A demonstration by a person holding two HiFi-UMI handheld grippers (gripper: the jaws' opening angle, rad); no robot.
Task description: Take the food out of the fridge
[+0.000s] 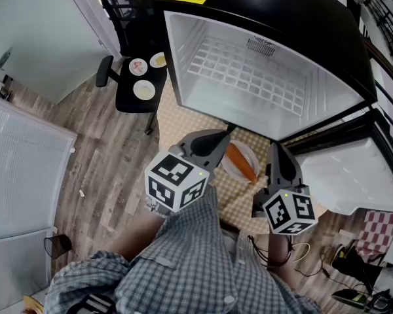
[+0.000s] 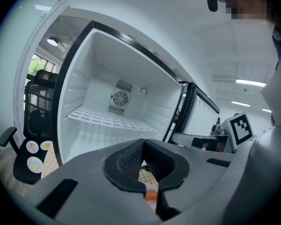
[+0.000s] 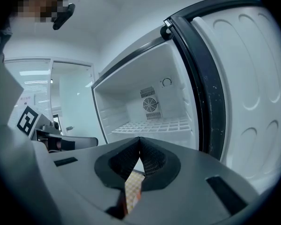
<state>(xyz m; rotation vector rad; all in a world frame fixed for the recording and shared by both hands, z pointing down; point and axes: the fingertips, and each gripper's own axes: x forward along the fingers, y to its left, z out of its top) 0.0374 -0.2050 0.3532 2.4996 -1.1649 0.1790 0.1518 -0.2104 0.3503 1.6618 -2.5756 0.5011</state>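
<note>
Both tools are low in front of the open fridge. The left tool has its jaws pressed together at the tips, nothing pinched. It's the same for the right tool, tips closed on nothing. Between the two, an orange piece of food lies on a white plate on the checked mat, near the mat's fridge-side edge. Off to the left, three small plates sit on a black chair.
</note>
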